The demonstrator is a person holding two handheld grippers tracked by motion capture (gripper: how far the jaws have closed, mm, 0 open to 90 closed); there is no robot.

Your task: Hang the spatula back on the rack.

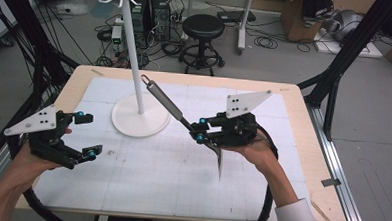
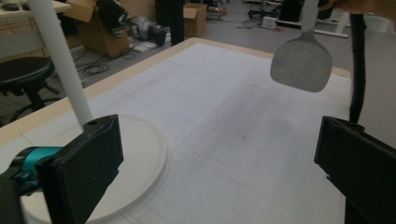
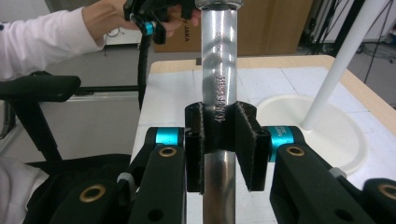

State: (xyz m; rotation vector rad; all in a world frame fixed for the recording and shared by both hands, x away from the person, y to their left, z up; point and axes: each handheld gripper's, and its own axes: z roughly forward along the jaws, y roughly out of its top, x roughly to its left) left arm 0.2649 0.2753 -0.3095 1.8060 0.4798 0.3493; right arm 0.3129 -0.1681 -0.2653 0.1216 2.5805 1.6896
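Observation:
My right gripper (image 1: 199, 129) is shut on the shaft of a metal spatula (image 1: 164, 101). The handle slants up and left, and its hanging loop ends close to the pole of a white rack stand (image 1: 134, 53). The blade (image 1: 219, 161) hangs edge-on below the hand. In the right gripper view the pads (image 3: 196, 144) clamp the steel handle (image 3: 219, 70) from both sides. My left gripper (image 1: 90, 135) hovers open at the table's left, empty. In the left gripper view its own gripper (image 2: 219, 168) is spread wide, with the blade (image 2: 302, 65) far ahead.
The stand's round base (image 1: 141, 120) rests on a white gridded mat (image 1: 180, 190) covering the wooden table. A black stool (image 1: 202, 28), floor cables and cardboard boxes (image 1: 298, 17) lie beyond the far edge. Black frame struts (image 1: 346, 52) flank the table.

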